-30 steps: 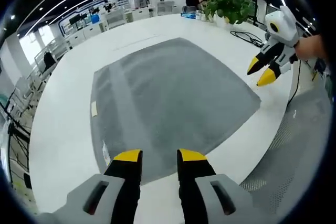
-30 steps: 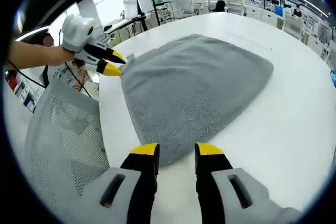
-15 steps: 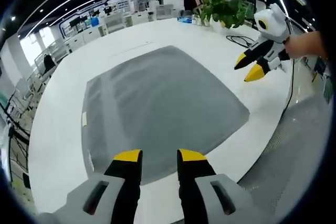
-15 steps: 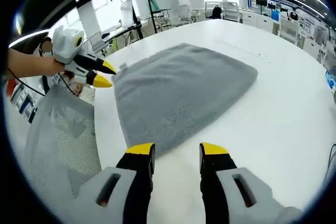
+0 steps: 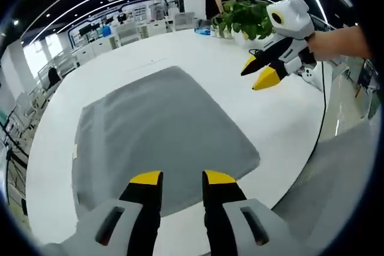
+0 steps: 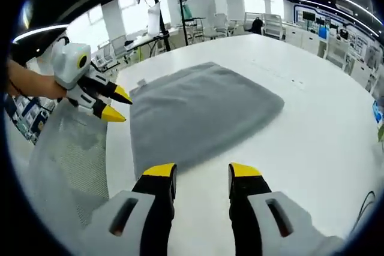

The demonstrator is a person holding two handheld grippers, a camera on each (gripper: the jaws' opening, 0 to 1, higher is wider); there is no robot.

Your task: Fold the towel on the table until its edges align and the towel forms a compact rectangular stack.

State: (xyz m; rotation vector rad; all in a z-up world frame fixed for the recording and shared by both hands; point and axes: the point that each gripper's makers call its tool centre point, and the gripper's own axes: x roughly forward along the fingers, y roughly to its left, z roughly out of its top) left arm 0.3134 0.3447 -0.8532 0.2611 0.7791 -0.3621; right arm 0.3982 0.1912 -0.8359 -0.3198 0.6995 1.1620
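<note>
- The grey terry towel [image 5: 159, 133] lies spread flat on the white bench [image 5: 252, 97], centre of both views, unfolded.
- My left tool [image 5: 183, 178] hangs just above its near edge, jaws parted, empty; it looks the nearer one.
- My right tool [image 6: 202, 170] hovers off the opposite corner, jaws apart, holding nothing.
- The towel runs away from each tool; I judge both corners must be pinched next.
- Its surface looks smooth, with a small label [image 6: 142, 82] at one edge.

We see towel [image 5: 162, 130] as matt grey terry cloth, nubbly pile. Tabletop [image 6: 312, 124] smooth white, slight sheen. Fingers [image 6: 159, 171] look like glossy yellow plastic tips over black. Chair [image 6: 66, 166] back: grey mesh fabric.
</note>
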